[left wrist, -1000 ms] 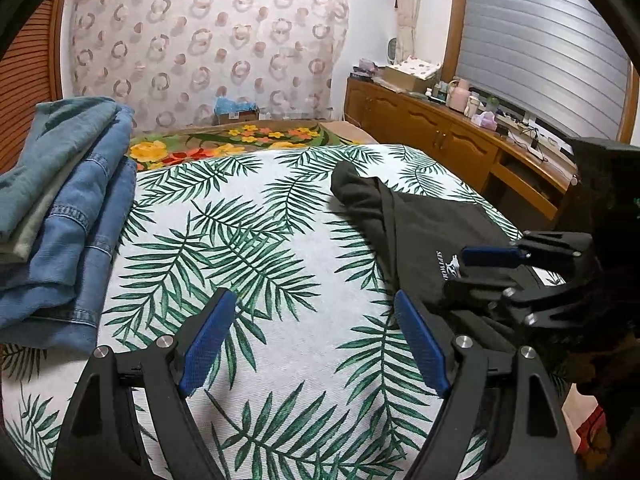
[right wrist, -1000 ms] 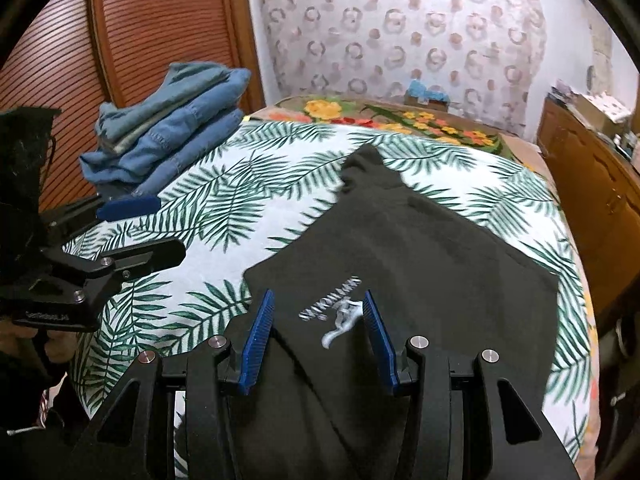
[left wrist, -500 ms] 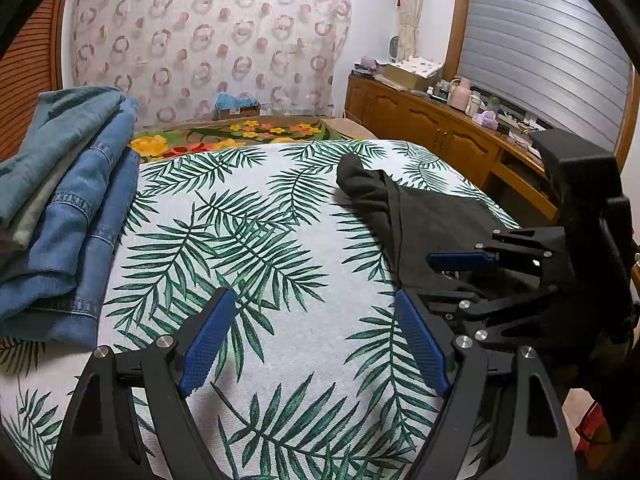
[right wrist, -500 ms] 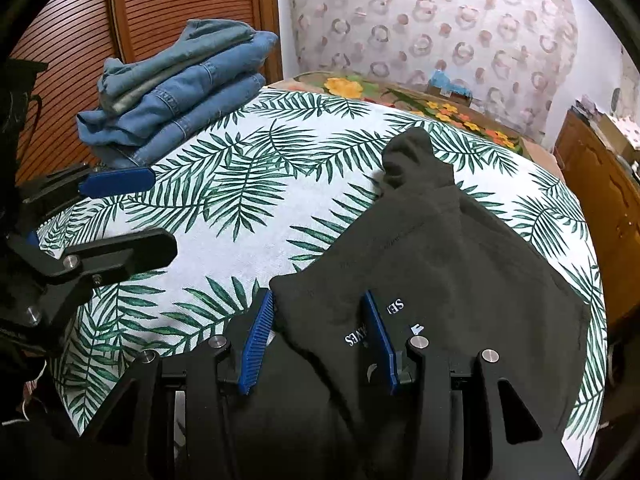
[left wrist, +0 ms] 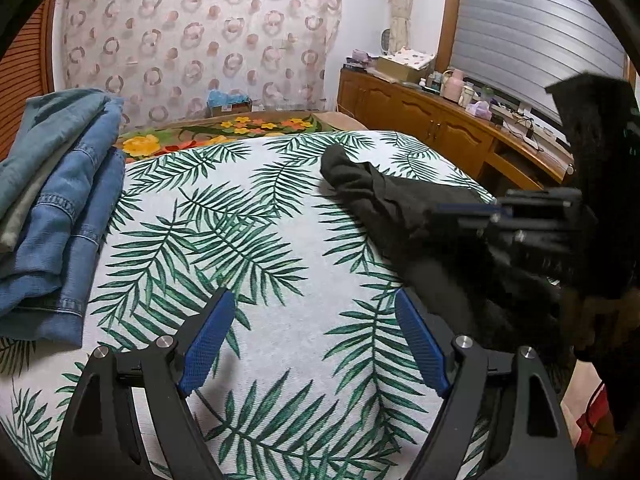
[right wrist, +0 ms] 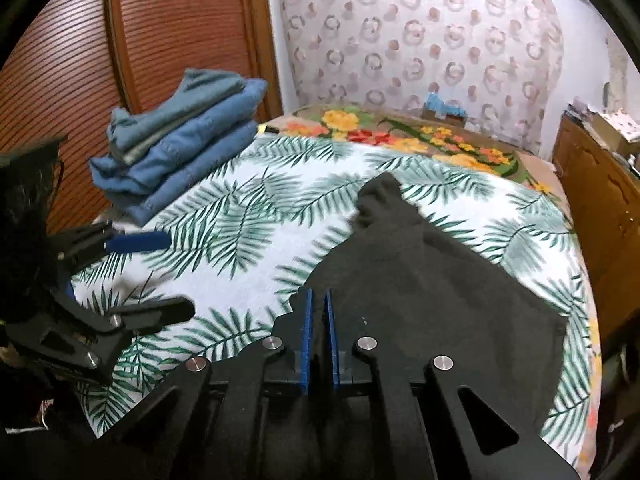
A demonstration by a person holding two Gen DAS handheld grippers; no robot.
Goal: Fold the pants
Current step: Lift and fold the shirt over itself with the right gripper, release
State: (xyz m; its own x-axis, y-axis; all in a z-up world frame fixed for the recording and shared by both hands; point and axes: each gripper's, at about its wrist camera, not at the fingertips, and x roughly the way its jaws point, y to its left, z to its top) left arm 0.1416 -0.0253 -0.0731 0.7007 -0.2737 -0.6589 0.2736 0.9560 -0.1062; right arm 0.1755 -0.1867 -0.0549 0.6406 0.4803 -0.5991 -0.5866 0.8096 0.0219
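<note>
A bed covered by a white spread (left wrist: 280, 340) printed with green palm leaves fills the room's middle, and everything here is placed against it.

The black pants (right wrist: 432, 280) lie on the spread's right half, as seen from the foot of the bed. 1 narrow end reaches up toward the middle of the bed, and the wider part spreads down to the near right edge.

The right gripper (right wrist: 317, 300) sits low at that near edge. Its 2 blue pads (right wrist: 307, 328) are drawn together to a thin slit, and they have closed on the pants' near left edge, so the dark cloth is pinched between them.

The left gripper (left wrist: 316, 344) hangs over bare spread to the left of the pants, near the foot of the bed. Its jaws stand wide apart with nothing between them, only leaf print below.

On the spread's far left corner rests a stack of folded blue jeans (left wrist: 60, 208), well apart from the pants.

Beyond the head of the bed lies a flowered blanket (right wrist: 420, 136), and behind it hangs a pale curtain (left wrist: 200, 40) with ring patterns. A wooden sideboard (left wrist: 440, 124) crowded with small items runs along the bed's right side.
</note>
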